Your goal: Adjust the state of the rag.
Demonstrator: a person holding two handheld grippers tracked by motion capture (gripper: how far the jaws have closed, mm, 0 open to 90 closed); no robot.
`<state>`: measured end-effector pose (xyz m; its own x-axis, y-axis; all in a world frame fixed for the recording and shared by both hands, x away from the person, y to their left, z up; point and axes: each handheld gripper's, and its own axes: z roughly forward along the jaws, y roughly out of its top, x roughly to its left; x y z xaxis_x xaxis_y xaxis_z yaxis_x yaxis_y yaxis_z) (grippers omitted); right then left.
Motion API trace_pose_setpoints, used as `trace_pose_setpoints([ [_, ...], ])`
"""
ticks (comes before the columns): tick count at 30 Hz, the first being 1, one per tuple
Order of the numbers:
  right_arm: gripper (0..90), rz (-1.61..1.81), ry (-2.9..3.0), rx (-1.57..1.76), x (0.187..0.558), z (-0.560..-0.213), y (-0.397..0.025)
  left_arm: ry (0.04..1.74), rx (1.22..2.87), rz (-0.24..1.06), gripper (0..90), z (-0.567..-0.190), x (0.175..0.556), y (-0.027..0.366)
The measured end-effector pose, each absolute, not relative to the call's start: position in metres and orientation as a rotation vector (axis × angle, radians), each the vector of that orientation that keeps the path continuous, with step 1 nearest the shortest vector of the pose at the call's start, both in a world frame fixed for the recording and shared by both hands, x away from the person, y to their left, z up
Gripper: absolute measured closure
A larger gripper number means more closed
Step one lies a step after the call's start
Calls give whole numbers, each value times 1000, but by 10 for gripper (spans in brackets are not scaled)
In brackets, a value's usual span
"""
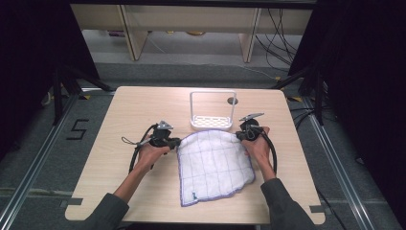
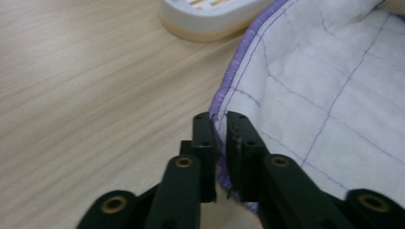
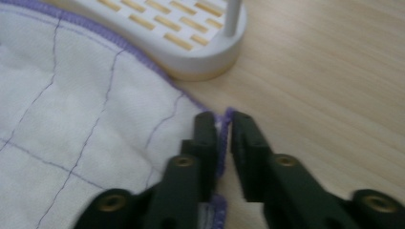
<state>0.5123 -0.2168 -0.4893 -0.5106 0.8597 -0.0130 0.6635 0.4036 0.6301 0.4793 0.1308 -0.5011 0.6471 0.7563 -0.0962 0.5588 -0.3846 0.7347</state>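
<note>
Both far corners of cloth [image 1: 214, 165] pinched — left gripper [image 2: 218, 125] and right gripper [image 3: 223, 125] clamped on purple hem, presumably to lift evenly beside rack [image 1: 212, 122].

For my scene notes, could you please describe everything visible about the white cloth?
The white cloth is a soft quilted fabric with thin purple grid stitching, a purple hem and a small tag near its front corner. It lies mostly flat and slightly rumpled on the wooden table, its far edge against the white rack. The left hand-held gripper and right hand-held gripper each pinch its hem.
</note>
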Motion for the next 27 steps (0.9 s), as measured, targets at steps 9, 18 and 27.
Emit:
trace_pose_setpoints([
  [9, 530, 920, 2317, 1276, 456, -449, -248, 979, 2029, 312, 504, -481, 420, 150],
  [18, 550, 1002, 2363, 1255, 362, -453, -271, 851, 2001, 161, 425, -485, 322, 146],
  [27, 557, 1004, 2410, 1265, 327, -474, -268, 809, 2042, 150, 414, -499, 293, 121],
])
